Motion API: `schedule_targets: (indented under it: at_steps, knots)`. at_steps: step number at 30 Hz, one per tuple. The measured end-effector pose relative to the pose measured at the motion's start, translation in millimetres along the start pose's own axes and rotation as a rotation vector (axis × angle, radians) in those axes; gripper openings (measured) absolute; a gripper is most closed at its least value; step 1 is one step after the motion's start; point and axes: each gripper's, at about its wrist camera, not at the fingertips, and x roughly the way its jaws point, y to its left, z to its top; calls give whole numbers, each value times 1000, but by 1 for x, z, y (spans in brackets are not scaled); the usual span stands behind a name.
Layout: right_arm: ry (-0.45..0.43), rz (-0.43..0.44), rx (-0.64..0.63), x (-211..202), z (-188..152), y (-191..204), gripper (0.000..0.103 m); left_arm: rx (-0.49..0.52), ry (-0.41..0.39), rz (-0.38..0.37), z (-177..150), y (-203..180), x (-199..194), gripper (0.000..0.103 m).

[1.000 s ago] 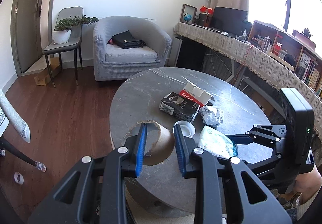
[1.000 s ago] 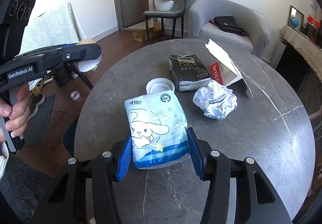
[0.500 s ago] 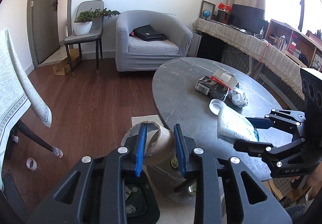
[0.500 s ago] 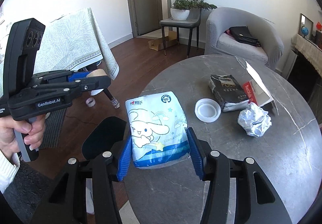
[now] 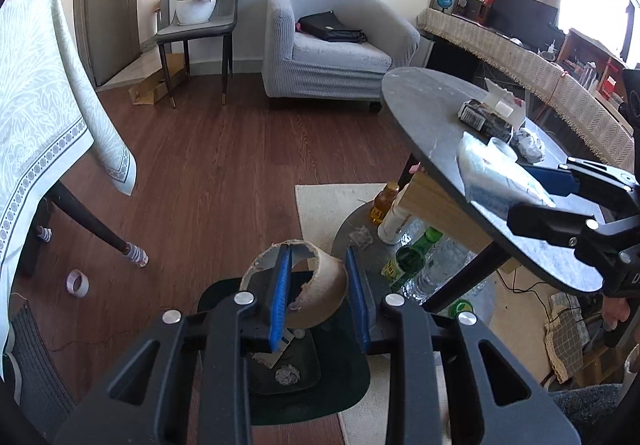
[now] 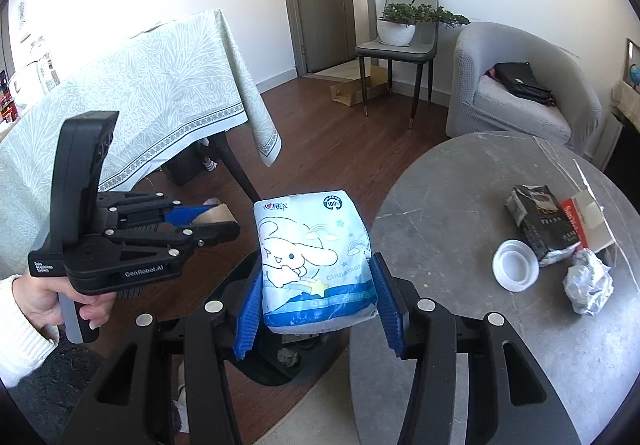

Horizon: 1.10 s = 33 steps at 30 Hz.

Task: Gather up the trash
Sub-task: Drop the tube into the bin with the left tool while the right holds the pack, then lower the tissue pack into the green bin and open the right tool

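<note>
My left gripper [image 5: 319, 257] is shut on the wall of a torn brown cardboard ring [image 5: 326, 293], one finger inside it and one outside. It hangs over a dark bin [image 5: 352, 377] on the floor that holds a crumpled paper ball [image 5: 287, 375]. My right gripper [image 6: 316, 277] is shut on a blue-and-white cartoon tissue pack [image 6: 312, 237], held off the round grey table's [image 6: 460, 185] left edge, above the bin [image 6: 264, 371]. On the table lie a black packet [image 6: 538, 221], a red-and-white box [image 6: 588, 221], a white lid [image 6: 514, 264] and a crumpled ball [image 6: 588, 281].
Bottles [image 5: 404, 229] stand on a low shelf under the round table, over a pale rug [image 5: 320, 201]. A cloth-covered table [image 5: 40, 105] and its leg are at the left, with a tape roll [image 5: 77, 282] on the wood floor. A grey armchair [image 5: 332, 49] stands behind.
Both grippers have swung left, away from the tabletop, with their loads. The cardboard ring now hangs lower, over the bin, and the tissue pack has passed the table's edge.
</note>
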Motion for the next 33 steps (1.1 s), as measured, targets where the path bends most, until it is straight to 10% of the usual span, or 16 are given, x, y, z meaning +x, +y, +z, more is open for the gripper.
schedule_targets:
  at_steps: [27,33]
  knots:
    - [112,67,-9,84,18,45,51,-130,338,20,-79,68,69,30]
    - [152,66,-8,100,15,50,51,-137,345,43,-85,77,67,43]
